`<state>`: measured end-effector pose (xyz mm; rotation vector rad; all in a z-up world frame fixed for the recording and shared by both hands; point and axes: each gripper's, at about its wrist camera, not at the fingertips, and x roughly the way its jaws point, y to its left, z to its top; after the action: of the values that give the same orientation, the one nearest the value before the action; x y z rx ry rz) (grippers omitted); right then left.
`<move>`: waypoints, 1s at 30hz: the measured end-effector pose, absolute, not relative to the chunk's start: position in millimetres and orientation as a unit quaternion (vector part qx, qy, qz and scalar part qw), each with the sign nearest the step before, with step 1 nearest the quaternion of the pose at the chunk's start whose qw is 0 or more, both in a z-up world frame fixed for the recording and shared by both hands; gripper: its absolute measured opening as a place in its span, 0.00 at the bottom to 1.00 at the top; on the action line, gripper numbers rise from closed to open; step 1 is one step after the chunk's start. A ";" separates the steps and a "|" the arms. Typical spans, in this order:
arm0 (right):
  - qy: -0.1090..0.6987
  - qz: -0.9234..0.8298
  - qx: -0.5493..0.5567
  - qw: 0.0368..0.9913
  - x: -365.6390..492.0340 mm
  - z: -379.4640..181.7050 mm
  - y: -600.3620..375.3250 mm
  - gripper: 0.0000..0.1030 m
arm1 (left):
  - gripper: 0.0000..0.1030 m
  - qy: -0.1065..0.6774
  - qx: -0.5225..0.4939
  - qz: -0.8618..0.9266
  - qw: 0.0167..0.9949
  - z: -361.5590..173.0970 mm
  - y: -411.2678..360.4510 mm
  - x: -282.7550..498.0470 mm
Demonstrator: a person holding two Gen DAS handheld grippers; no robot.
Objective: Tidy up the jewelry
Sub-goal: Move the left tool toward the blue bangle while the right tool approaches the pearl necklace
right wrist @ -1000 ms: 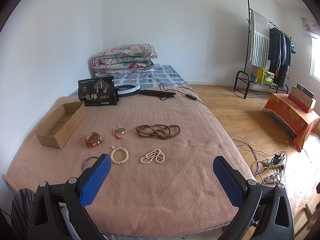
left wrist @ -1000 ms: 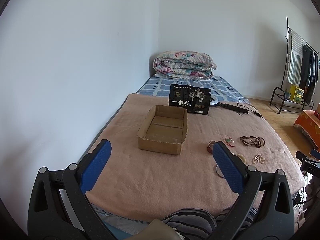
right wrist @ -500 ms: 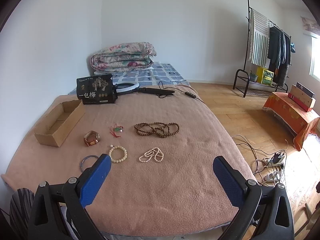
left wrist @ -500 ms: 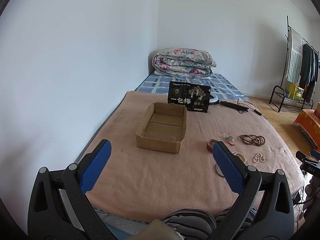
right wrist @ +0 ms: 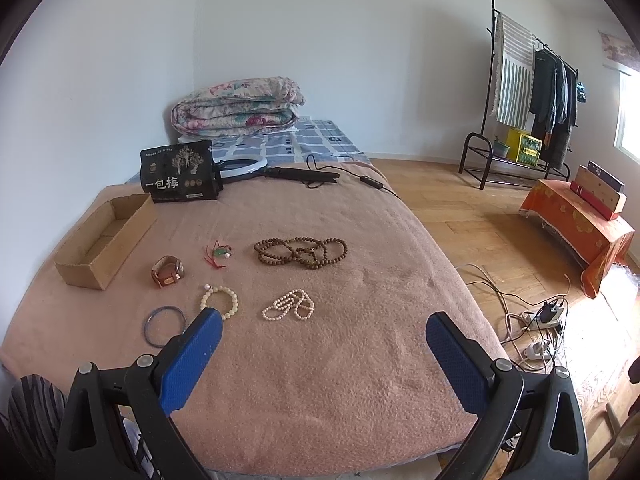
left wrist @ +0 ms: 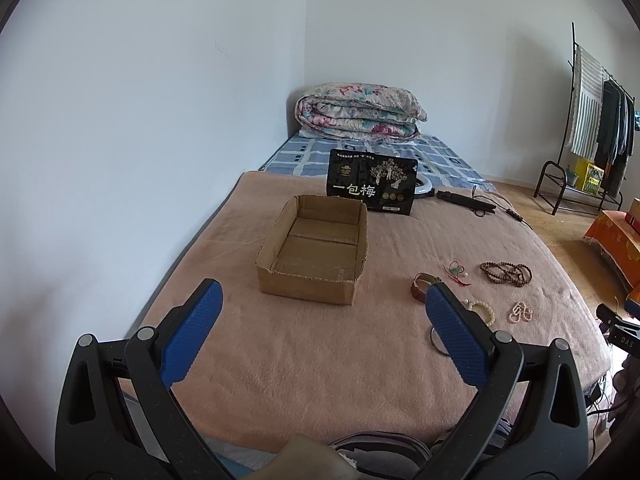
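Note:
Several jewelry pieces lie on a pink blanket: a brown bead necklace [right wrist: 301, 252], a pink pearl strand [right wrist: 289, 305], a cream bead bracelet [right wrist: 219, 301], a blue bangle [right wrist: 165, 325], a brown leather watch [right wrist: 167, 271] and a red-string green charm [right wrist: 218, 255]. An empty cardboard box [left wrist: 314, 254] sits to their left, also in the right wrist view [right wrist: 105, 234]. My left gripper [left wrist: 324, 302] is open and empty, held above the bed's near edge before the box. My right gripper [right wrist: 324, 338] is open and empty, near the pearl strand.
A black snack bag [right wrist: 178, 176] stands behind the box, with a ring light [right wrist: 240, 168] and its cable beside it. A folded quilt [right wrist: 236, 106] lies at the head. Right of the bed are wood floor, a power strip [right wrist: 540, 320], a clothes rack [right wrist: 528, 92] and an orange-covered stand [right wrist: 576, 228].
Both grippers drew back and rose slightly, so the box and jewelry shifted a little in view. Both stay open and empty.

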<state>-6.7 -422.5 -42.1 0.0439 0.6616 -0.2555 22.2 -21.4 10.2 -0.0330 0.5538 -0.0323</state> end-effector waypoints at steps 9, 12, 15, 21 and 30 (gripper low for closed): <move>0.338 -0.125 0.012 0.933 10.3 -60.7 -435.8 1.00 | 0.99 0.301 0.003 -0.068 0.951 -10.1 -44.7 69.2; 0.344 -0.115 0.012 0.932 19.7 -69.7 -440.8 1.00 | 0.99 0.319 0.017 -0.097 0.943 -19.9 -54.3 90.9; 0.353 -0.108 0.015 0.929 30.7 -79.5 -446.0 1.00 | 0.92 0.341 0.022 -0.120 0.932 -32.0 -62.5 114.2; 0.374 -0.092 0.010 0.923 52.9 -98.3 -450.5 1.00 | 0.71 0.396 0.024 -0.171 0.902 -64.2 -79.7 155.6; 0.398 -0.040 -0.011 0.917 83.5 -119.8 -451.7 0.98 | 0.60 0.447 0.051 -0.260 0.854 -104.3 -117.5 178.2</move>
<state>83.5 -451.7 -119.8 -0.0233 0.8180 -0.0827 178.2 -117.5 -104.3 0.1082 0.9404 -0.5473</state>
